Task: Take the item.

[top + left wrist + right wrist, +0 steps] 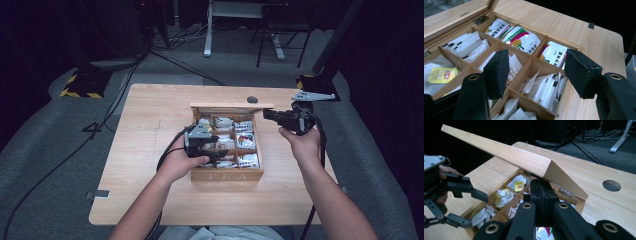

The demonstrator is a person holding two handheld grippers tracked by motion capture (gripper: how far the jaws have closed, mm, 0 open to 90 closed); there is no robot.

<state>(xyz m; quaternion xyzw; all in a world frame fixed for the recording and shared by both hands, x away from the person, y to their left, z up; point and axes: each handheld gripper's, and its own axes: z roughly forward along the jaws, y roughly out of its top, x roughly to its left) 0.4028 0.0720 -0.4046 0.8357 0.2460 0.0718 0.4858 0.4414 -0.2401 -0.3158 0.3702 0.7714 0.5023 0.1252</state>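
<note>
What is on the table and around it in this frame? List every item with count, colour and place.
tea box: one, light wood, table centre, nine compartments
lid: one, light wood, raised at the box's far edge
tea bags: many, white wrappers plus green-and-red packets, inside the compartments
table: one, light wood, with a round hole near the far edge
cables: several, black, on the grey floor
left tool: one, black, jaws apart over the box
right tool: one, black, jaws shut, empty, by the lid
hands: two, holding the tools
</note>
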